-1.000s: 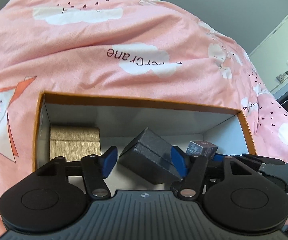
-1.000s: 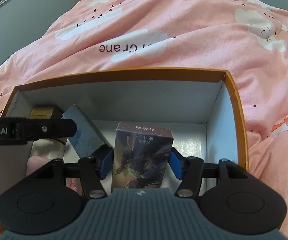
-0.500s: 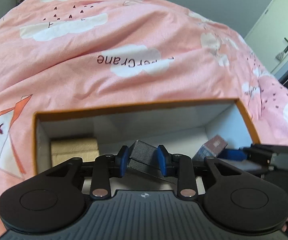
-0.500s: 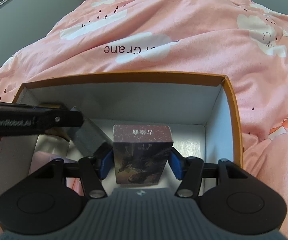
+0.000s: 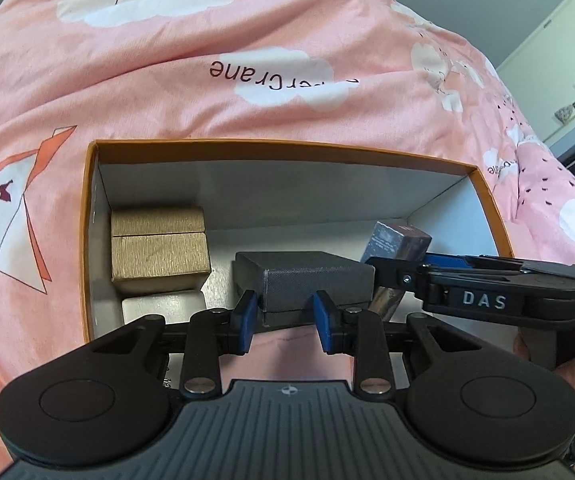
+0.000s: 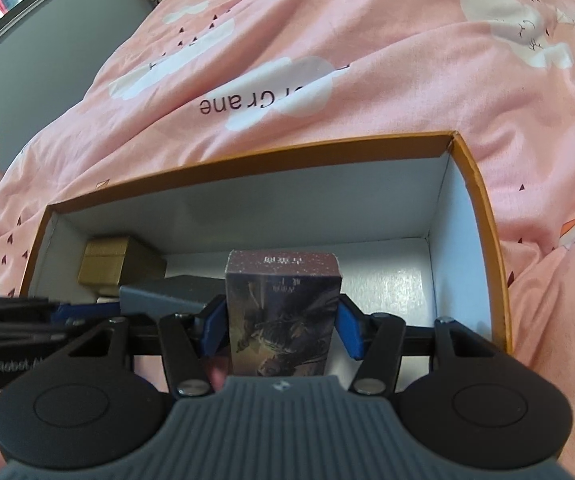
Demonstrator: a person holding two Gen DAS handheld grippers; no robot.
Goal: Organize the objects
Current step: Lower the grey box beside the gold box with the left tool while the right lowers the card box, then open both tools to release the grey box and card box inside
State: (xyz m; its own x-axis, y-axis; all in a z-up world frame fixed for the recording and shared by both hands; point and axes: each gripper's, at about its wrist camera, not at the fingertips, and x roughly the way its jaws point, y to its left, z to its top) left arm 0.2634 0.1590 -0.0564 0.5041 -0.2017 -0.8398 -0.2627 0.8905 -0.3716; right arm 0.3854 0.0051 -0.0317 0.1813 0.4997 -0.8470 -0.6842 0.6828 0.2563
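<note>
Two hand-held grippers are mine, both reaching into one box. My left hand-held gripper is clamped with its blue pads on the near end of a dark grey case, which lies flat at the middle of the left wrist frame. My right hand-held gripper holds a printed card box upright between its blue pads, at the centre of the right wrist frame; that same card box shows at right of centre in the left view, just behind my right tool.

Around both runs an orange-rimmed cardboard box with white inner walls, resting on a pink bedspread printed with white clouds. In its far left corner sits a gold box, and a white box lies just in front of it, nearer the lower left. The grey case lies just right of those two, and the card box stands to the right of the case, with bare white floor beyond it toward the right wall.
</note>
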